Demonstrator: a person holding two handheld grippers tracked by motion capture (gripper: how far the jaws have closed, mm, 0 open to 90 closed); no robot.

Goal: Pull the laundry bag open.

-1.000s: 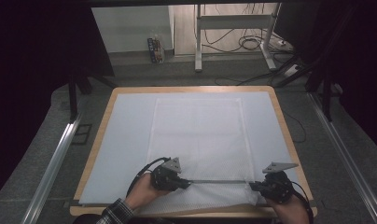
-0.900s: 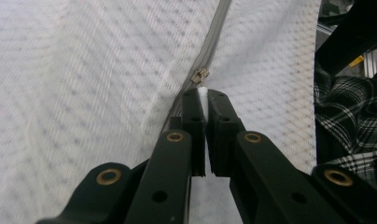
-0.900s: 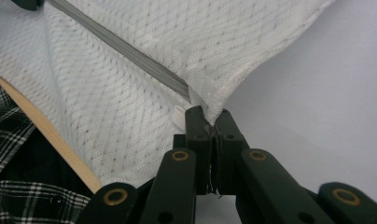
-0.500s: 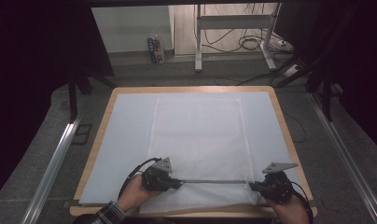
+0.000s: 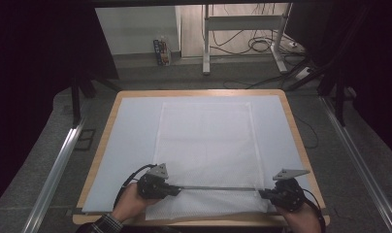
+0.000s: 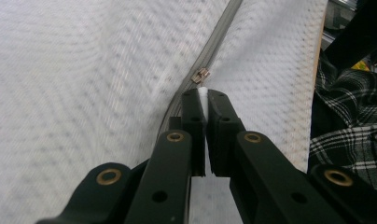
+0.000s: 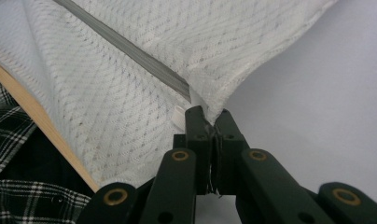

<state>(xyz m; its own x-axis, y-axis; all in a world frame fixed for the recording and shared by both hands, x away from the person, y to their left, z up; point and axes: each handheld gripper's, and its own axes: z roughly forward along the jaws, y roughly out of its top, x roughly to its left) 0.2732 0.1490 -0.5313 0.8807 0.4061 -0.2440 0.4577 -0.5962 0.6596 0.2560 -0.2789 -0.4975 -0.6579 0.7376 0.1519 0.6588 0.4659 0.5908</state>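
A white mesh bag (image 5: 206, 145) lies flat on the table's pale blue mat (image 5: 131, 141), with a grey zipper (image 5: 218, 188) running across its near end. My left gripper (image 5: 177, 189) points right along the zipper. In the left gripper view it (image 6: 204, 95) is shut on the white pull tab (image 6: 203, 92) just behind the brass slider (image 6: 201, 74). My right gripper (image 5: 262, 192) points left at the bag's near right corner. In the right gripper view it (image 7: 210, 116) is shut on the bag's edge (image 7: 198, 100) where the zipper (image 7: 130, 51) ends.
The mat covers a wooden table (image 5: 293, 126) whose near edge (image 7: 42, 123) lies close to both hands. A plaid sleeve (image 6: 350, 116) shows beside the left gripper. Metal rails (image 5: 53, 170) flank the table; a frame (image 5: 242, 22) and cables (image 5: 262, 46) stand on the floor beyond.
My left gripper has slid left along the zipper line, pulling the tab with it. The right gripper has stayed in place on the bag's corner.
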